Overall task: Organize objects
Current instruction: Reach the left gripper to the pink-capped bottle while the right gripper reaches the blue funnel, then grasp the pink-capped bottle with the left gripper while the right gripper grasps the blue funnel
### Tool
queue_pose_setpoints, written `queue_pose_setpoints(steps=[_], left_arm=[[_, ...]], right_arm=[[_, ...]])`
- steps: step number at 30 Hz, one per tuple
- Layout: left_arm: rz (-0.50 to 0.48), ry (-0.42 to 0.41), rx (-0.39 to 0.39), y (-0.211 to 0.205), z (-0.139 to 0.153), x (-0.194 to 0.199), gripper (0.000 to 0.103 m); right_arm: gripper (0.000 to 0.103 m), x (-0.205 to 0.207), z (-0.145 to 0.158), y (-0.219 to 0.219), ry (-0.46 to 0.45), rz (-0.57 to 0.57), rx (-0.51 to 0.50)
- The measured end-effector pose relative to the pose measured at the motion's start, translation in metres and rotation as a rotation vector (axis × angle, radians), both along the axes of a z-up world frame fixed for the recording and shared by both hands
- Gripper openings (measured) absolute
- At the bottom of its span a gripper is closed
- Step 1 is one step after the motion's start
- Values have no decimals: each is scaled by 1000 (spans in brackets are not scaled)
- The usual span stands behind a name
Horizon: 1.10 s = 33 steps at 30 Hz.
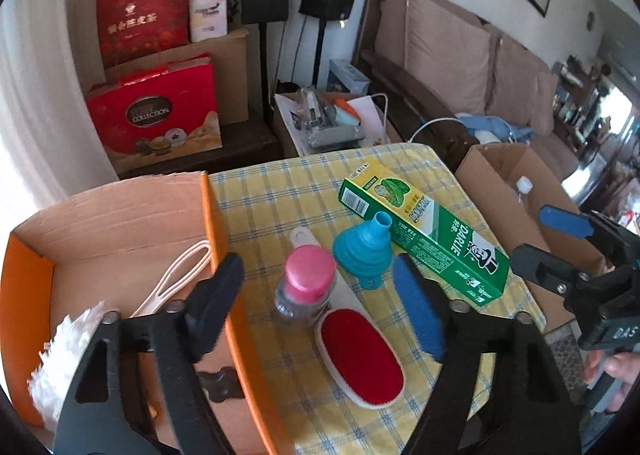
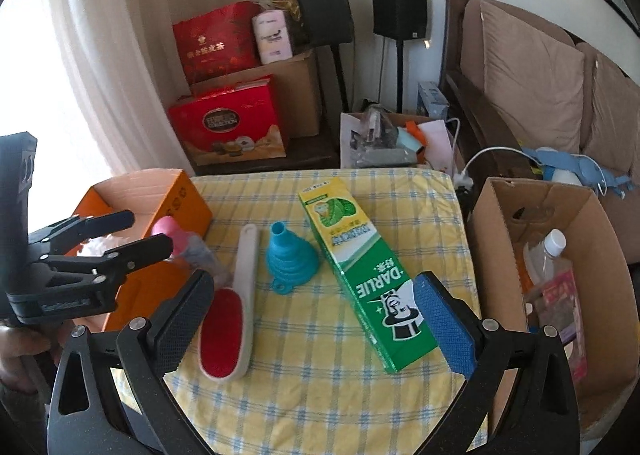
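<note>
Your left gripper [image 1: 320, 307] hangs spread over the pink-capped bottle [image 1: 306, 287] beside the orange box [image 1: 224, 231], then come brush [image 2: 228, 331], funnel [image 2: 290, 255] and toothpaste box [image 2: 360, 271], your right gripper [image 2: 316, 319] spread wide above them.

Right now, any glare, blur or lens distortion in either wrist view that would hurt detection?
Left wrist view: the window at the left edge is blown out, strong fisheye bending at the borders, the clear bottle with pink cap looks soft, the green Darlie toothpaste box print stays readable. Right wrist view: the white curtain is overexposed, table items are sharp, the red-faced white lint brush is crisp.
</note>
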<state>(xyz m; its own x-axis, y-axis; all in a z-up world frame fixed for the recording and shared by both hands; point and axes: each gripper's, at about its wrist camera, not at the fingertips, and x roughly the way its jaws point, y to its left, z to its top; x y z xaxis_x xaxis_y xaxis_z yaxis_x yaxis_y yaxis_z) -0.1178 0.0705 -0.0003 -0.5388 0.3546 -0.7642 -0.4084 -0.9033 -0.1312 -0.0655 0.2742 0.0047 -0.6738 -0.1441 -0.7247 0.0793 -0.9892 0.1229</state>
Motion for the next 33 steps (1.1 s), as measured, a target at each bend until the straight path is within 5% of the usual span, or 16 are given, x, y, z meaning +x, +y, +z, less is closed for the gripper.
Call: queue_pose_setpoints(steps=[5, 12, 14, 17, 24, 29, 33], left_arm=[[-31, -17, -23, 10, -7, -5, 41], [-37, -30, -33, 15, -13, -11, 34], [-37, -34, -34, 15, -14, -13, 27], [-34, -34, -27, 14, -15, -14, 27], [-33, -30, -8, 10, -13, -14, 27], [-30, -16, 17, 6, -6, -12, 26], [-30, -5, 41, 3, 4, -11, 26]], right_arm=[[85, -17, -9, 1, -19, 6, -7], [70, -47, -22, -14, -41, 51, -19], [58, -56, -28, -19, -51, 66, -28], [46, -71, -38, -27, -70, 77, -37], [40, -92, -62, -41, -102, 98, -30], [18, -102, -75, -46, -123, 103, -4], [16, -100, -75, -46, -107, 100, 10]])
